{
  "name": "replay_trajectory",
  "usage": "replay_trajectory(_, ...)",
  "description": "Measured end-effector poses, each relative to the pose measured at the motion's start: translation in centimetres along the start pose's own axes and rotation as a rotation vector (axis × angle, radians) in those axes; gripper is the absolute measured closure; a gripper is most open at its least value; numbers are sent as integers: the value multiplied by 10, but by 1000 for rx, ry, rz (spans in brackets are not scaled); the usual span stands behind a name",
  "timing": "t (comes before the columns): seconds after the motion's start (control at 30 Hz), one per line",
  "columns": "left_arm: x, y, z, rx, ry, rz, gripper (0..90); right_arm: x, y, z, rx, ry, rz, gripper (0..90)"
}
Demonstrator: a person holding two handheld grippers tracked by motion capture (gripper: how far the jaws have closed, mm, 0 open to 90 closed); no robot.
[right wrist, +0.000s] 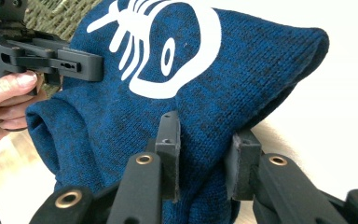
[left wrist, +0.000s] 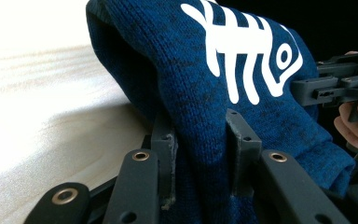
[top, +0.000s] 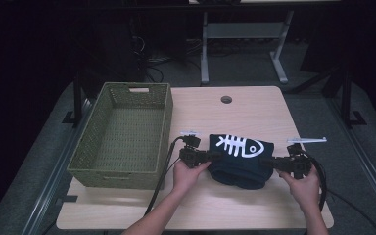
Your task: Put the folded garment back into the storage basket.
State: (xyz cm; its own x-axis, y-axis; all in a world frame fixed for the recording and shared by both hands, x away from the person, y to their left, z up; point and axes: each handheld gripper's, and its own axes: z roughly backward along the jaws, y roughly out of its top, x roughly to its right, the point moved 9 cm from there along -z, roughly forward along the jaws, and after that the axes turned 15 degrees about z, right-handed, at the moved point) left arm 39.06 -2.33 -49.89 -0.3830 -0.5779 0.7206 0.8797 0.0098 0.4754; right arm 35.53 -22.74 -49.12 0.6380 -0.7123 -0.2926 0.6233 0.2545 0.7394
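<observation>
Table (top: 196, 215): pale wood, with a round hole (top: 226, 99) near its far edge at about 12 o'clock from the garment.
Basket (top: 89, 156): green woven, rectangular, on the table's left part, at 9 o'clock from the garment and just beside the left gripper.
Garment (top: 240, 159): dark blue knit with a white fish-skeleton print (top: 240, 145) on top; it is bunched near the middle of the table toward the near-right, between the two grippers, with its ends drawn up and its lower middle at the wood.
Left gripper (top: 210, 156): at 9 o'clock of the garment, held by the person's left hand (top: 188, 175); in the left gripper view its two black fingers (left wrist: 164, 140) pinch a fold of the blue knit between them.
Right gripper (top: 274, 162): at 3 o'clock of the garment, held by the right hand (top: 303, 186); in the right gripper view its fingers (right wrist: 168, 135) pinch another fold of the knit.
Cables (top: 161, 176): black, trailing from each gripper toward the near edge at 6 o'clock.
</observation>
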Motion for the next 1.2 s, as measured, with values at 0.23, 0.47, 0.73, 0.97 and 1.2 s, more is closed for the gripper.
replay_trajectory(0.23,15,5,8,15,-15,-48,693,-2,5,10,29,19,-18,704)
replay_trajectory(0.47,30,10,18,21,-32,-85,693,-7,12,22,57,24,-18,707)
replay_trajectory(0.73,37,16,31,28,-54,-81,693,-18,25,31,74,23,19,708)
replay_trajectory(0.97,44,21,41,30,-68,-84,693,-23,31,33,92,31,28,707)
replay_trajectory(1.2,50,27,50,38,-86,-86,691,-26,38,36,108,33,35,708)
